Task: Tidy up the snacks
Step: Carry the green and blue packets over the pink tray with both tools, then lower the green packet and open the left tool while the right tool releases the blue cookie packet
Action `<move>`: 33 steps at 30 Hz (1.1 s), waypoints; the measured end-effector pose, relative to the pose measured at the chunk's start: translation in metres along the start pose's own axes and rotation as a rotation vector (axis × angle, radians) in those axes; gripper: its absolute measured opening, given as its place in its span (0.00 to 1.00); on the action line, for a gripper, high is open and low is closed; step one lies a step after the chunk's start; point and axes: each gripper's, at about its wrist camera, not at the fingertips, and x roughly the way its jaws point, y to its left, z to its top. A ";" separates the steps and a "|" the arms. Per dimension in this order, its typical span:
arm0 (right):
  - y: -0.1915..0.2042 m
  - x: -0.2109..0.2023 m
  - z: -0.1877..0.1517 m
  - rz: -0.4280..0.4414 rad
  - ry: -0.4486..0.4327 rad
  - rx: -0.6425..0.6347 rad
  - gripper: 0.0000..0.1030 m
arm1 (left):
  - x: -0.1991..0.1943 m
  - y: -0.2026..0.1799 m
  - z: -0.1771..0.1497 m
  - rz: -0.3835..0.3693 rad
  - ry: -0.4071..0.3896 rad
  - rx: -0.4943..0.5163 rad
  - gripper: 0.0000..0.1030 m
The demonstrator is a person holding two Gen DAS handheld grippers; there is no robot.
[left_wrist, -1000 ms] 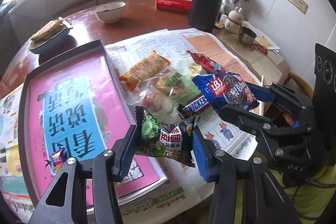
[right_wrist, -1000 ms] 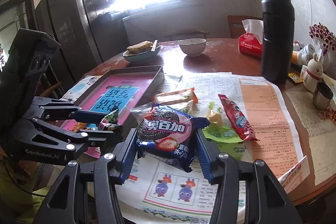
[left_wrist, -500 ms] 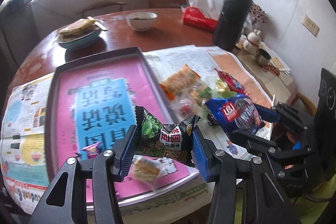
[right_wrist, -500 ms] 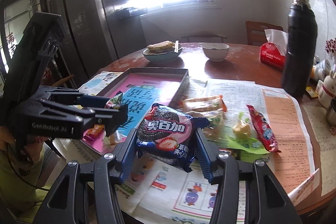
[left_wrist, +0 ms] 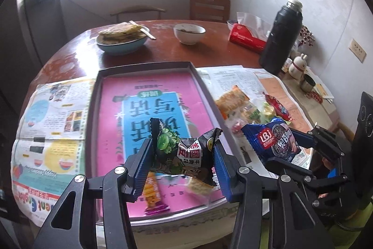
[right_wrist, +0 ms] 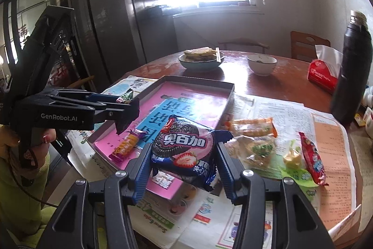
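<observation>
My left gripper is shut on a black-and-green pea snack packet and holds it above the near end of the pink-lined tray. My right gripper is shut on a blue-and-pink cookie pack, held over the tray's near right corner. The cookie pack also shows in the left wrist view. A small orange bar and a pale cracker packet lie in the tray. Several loose snacks lie on newspaper right of the tray.
A tall black thermos, a red tissue pack, a white bowl and a plate of flatbread stand on the round wooden table behind the tray. Small jars sit at the far right.
Both grippers have moved left, from over the loose snacks on the newspaper to over the tray. Each still holds its packet.
</observation>
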 end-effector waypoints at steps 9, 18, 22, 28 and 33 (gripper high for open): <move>0.017 0.009 0.020 0.029 -0.017 -0.048 0.51 | -0.007 0.024 -0.002 0.030 -0.015 -0.049 0.51; 0.031 0.021 0.039 0.048 -0.030 -0.086 0.51 | -0.006 0.046 -0.005 0.055 -0.011 -0.092 0.51; 0.034 0.028 0.048 0.048 -0.031 -0.108 0.51 | -0.002 0.054 -0.007 0.070 0.003 -0.101 0.51; 0.034 0.042 0.058 0.065 -0.033 -0.094 0.51 | 0.008 0.065 -0.011 0.092 0.035 -0.116 0.51; 0.035 0.056 0.051 0.079 0.001 -0.077 0.51 | 0.018 0.068 -0.014 0.099 0.061 -0.116 0.51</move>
